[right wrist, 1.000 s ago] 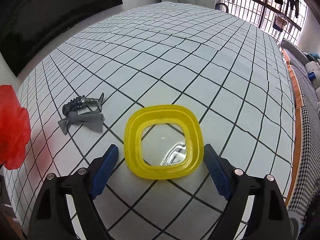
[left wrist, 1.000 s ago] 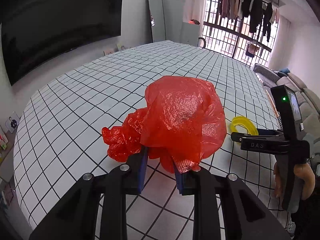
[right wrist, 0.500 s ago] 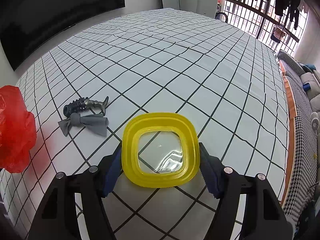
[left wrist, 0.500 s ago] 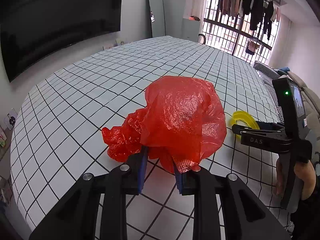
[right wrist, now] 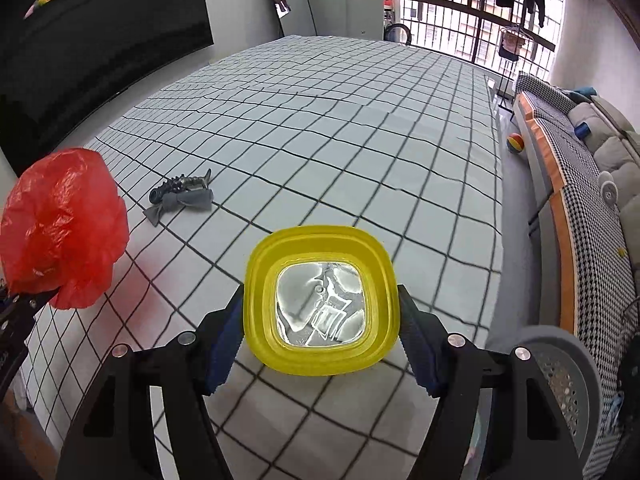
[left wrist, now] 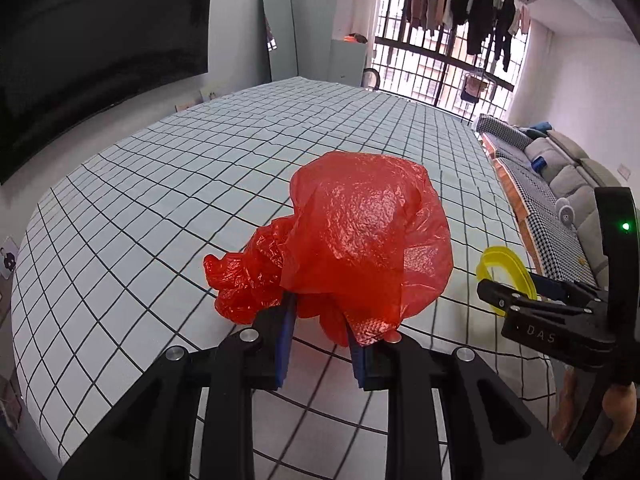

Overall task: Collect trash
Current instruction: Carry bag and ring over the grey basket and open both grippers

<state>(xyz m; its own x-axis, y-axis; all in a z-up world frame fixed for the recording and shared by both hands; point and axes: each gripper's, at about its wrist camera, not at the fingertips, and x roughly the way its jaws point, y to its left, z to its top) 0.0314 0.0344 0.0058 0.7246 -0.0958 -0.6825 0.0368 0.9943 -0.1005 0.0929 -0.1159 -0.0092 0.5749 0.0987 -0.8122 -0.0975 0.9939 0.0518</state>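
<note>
2 grippers were loaded: left gripper (left wrist: pixel 320 344) pinched the crumpled red plastic bag (left wrist: pixel 348 248) above the checked tabletop (left wrist: pixel 160 200), prob. as collector; right gripper (right wrist: pixel 320 336) clamped the yellow square plastic lid (right wrist: pixel 322 300) by its sides, raised, likely bound for the bag.

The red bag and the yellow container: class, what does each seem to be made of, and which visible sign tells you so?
Red bag: thin plastic film, glossy; it crinkles, catches highlights and lets light through.
Yellow container: probably moulded plastic, smooth and slightly translucent, with a stepped rim; its centre looks clear or foil-like and reflective, which of the two is uncertain.
</note>
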